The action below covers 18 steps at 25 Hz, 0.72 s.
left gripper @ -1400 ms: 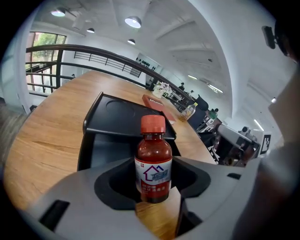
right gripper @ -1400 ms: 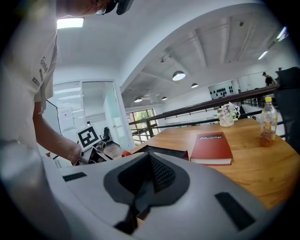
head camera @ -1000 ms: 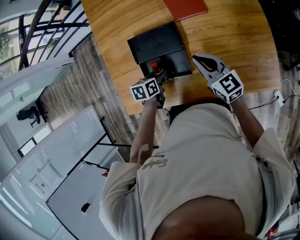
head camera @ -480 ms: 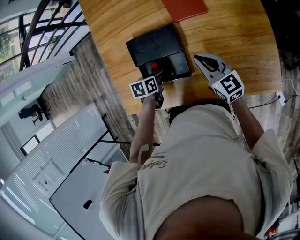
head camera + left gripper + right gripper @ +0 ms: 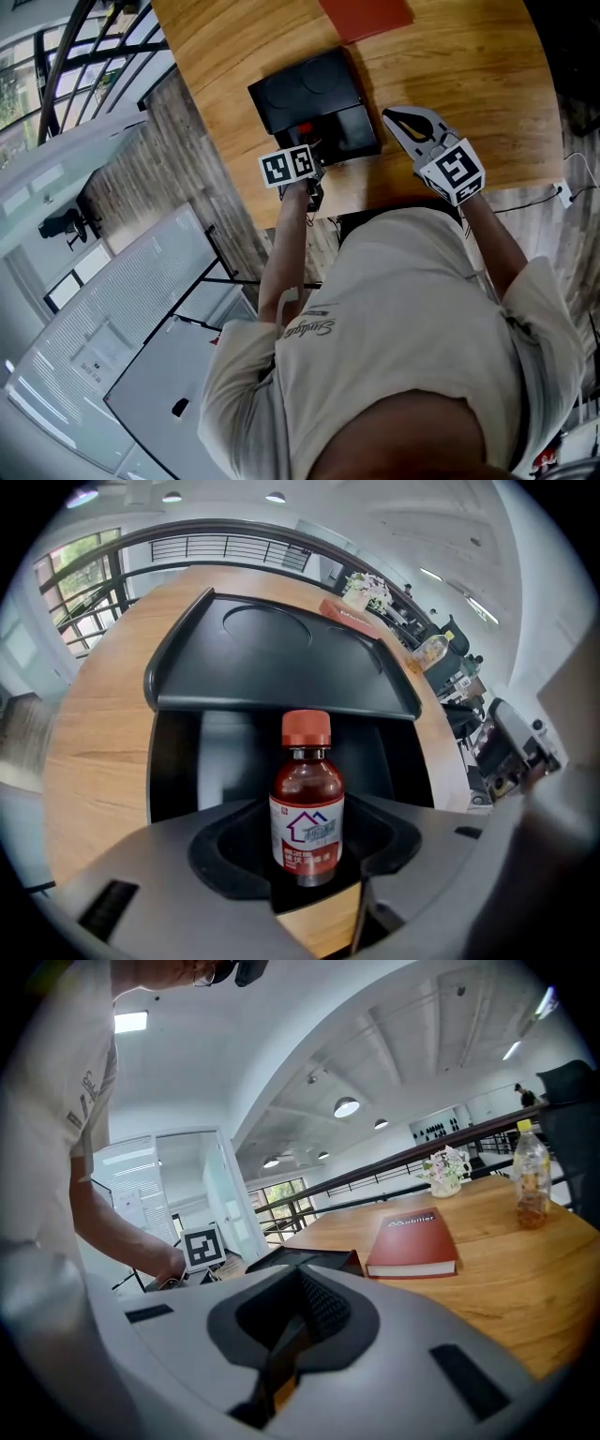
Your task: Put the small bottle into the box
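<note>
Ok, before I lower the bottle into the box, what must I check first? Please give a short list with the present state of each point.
1. Grip: the left gripper has its fingers shut on the bottle. Ok.
2. The bottle stands upright, with its cap on. Ok.
3. The box is open, with its lid raised at the back. Ok.
4. Free space inside the box: the part in view is dark and nothing shows in it. Probably ok.
5. The bottle's base is past the box's front wall. Cannot tell.
6. The right gripper is shut, empty and off to the side of the box. Ok.
</note>
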Available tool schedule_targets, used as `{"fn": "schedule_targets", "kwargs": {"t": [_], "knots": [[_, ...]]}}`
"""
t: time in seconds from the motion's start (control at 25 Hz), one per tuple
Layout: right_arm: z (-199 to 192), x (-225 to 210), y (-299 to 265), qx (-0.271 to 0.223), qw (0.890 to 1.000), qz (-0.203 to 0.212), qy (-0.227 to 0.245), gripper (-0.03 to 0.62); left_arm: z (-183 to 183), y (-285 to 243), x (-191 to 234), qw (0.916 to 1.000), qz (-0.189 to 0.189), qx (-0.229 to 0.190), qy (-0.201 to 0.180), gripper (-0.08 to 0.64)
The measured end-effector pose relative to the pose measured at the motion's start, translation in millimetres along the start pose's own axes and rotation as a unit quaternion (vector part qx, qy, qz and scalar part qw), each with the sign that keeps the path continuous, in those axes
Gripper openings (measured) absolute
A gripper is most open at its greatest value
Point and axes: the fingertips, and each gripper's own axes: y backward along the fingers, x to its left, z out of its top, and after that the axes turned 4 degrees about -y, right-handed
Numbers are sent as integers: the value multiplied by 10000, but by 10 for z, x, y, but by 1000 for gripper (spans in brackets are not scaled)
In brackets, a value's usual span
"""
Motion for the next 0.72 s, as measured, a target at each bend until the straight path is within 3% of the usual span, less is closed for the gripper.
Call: {"fn": "schedule_targets", "kwargs": {"t": [0.2, 0.48, 0.72], "knots": [[-20, 33, -26, 51, 10000, 48, -7, -5, -20, -48, 29, 9995, 137, 288, 13, 227], [-21, 28, -111, 83, 9998, 167, -30, -6, -94, -119, 17, 9962, 29, 870, 75, 227], [-53, -48, -118, 168, 9997, 155, -30, -5, -81, -121, 36, 9956, 21, 921, 187, 227]]}}
